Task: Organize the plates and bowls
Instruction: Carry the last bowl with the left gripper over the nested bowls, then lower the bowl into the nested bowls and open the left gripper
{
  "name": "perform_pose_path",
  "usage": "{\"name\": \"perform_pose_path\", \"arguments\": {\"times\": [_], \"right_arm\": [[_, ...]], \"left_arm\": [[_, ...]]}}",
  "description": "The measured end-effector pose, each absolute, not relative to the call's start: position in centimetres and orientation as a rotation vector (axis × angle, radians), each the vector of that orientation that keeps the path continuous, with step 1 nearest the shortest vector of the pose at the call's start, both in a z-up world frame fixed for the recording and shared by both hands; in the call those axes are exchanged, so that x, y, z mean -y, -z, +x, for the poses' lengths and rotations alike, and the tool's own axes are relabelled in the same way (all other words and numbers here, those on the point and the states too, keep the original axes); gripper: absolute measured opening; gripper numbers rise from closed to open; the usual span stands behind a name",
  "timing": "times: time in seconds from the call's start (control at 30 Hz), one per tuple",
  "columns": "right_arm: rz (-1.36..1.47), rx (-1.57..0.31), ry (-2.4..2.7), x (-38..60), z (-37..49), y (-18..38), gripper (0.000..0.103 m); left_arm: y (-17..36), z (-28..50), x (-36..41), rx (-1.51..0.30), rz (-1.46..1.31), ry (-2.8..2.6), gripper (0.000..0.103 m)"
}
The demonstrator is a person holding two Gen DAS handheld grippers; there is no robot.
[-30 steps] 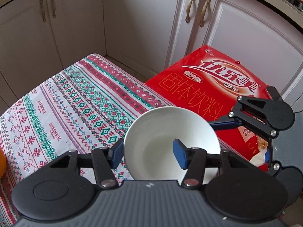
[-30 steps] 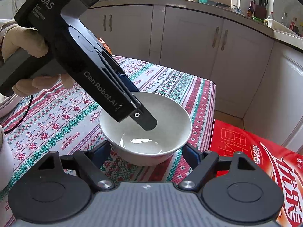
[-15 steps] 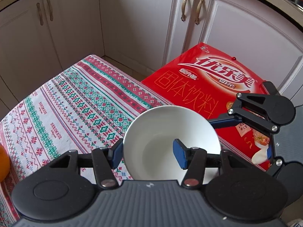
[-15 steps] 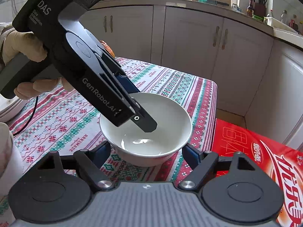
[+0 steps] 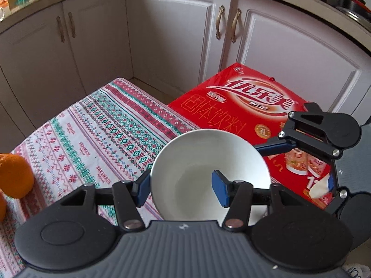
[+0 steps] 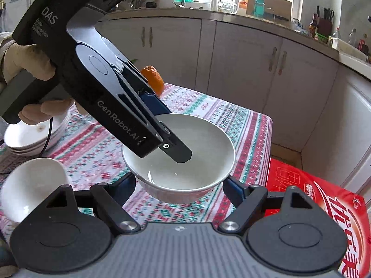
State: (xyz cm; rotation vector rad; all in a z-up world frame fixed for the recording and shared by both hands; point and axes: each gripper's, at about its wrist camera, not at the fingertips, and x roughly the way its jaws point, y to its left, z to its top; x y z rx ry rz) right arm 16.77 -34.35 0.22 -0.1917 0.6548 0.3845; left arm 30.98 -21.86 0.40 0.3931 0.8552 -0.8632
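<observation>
Cabinets (image 5: 176, 37) run along the far side, w/ a counter on top.

Surface (image 5: 97, 134): patterned red/green/white cloth, corner pointing to the far cabinets. Red box (image 5: 234, 106) w/ white lettering sits just beyond its right edge, lower down.

Plate stack (image 6: 30, 136), white, at far left in the right wrist view, partly behind your left hand (image 6: 30, 60).

White bowl (image 5: 208, 173): clear of the cloth, held up near the right corner of the surface, open side up, empty. Both tools are on it.

Second white bowl (image 6: 30, 185) near left, lying tipped on its side.

Orange fruit (image 6: 154, 78) on the far part of the cloth; seen at the left edge in the left wrist view too.

Your left gripper (image 5: 180, 185): fingers pinching the bowl's left rim, one blue pad inside, one outside.

Your right gripper (image 6: 179, 188): fingers spread wide around the bowl's lower body, one each side. Pads look to touch the wall, but can't tell for sure.
</observation>
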Motion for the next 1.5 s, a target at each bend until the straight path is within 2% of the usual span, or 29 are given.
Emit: {"name": "perform_pose_path", "arguments": {"times": [0.63, 1.5], "right_arm": [[-0.204, -0.637, -0.471, 29.3, 10.0, -3.7, 0.086], [-0.204, -0.729, -0.605, 24.2, 8.1, -1.2, 0.086]], "left_arm": [[-4.1, 22.5, 15.8, -0.795, 0.361, 0.783, 0.055], [-1.0, 18.7, 9.1, -0.854, 0.275, 0.684, 0.055]]}}
